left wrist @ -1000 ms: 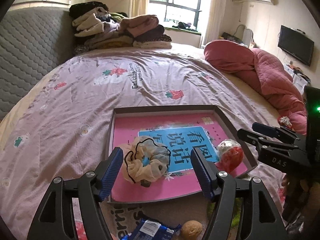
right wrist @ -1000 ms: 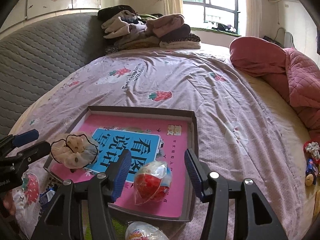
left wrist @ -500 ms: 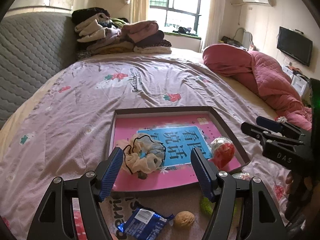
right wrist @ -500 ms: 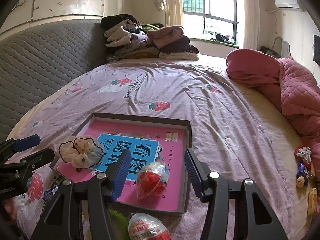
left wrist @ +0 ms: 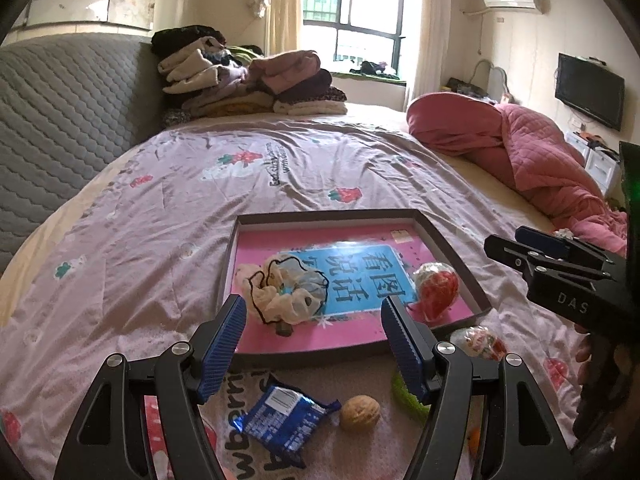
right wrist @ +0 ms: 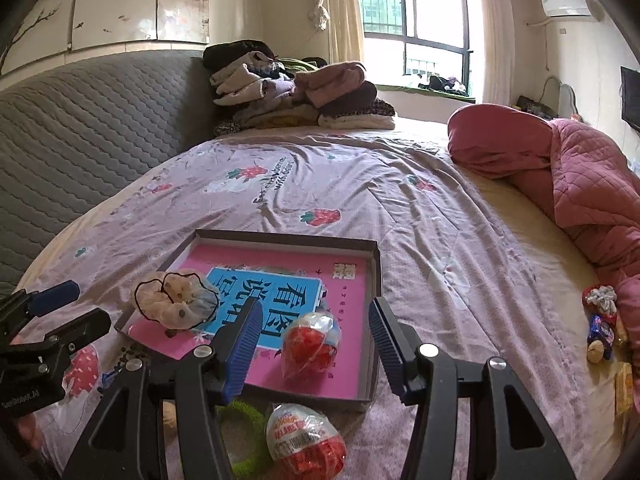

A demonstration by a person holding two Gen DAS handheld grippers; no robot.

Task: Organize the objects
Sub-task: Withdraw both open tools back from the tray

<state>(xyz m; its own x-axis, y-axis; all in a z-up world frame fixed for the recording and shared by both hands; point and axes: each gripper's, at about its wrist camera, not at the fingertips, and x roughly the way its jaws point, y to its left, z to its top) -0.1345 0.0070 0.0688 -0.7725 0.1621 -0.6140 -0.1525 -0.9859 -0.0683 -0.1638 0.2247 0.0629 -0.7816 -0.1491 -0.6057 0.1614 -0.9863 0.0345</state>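
Note:
A shallow dark-rimmed box [left wrist: 332, 214] [right wrist: 376, 272] with a pink and blue printed bottom lies on the bed. Inside it rest a cream scrunchie [left wrist: 286, 290] [right wrist: 176, 300] and a red wrapped egg [left wrist: 436, 288] [right wrist: 310, 346]. In front of the box on the sheet lie a second wrapped egg [left wrist: 478, 342] [right wrist: 306, 436], a blue snack packet [left wrist: 286, 416], a walnut [left wrist: 359, 412] and a green ring [right wrist: 244, 440]. My left gripper [left wrist: 314, 344] stands open above the box's near edge, holding nothing. My right gripper [right wrist: 316, 344] is open too, with the red egg seen between its fingers but not touched.
The bed has a lilac strawberry-print sheet [left wrist: 160, 220]. A grey quilted headboard [right wrist: 80, 128] is at left, a pile of folded clothes [right wrist: 300, 92] at the back, a pink quilt [right wrist: 580, 168] at right. More small wrapped items [right wrist: 600, 320] lie by the quilt.
Both grippers have drawn back and slightly up from the box, so it looks smaller and the packet, walnut and second egg have come into view. Scrunchie and egg stay in the box.

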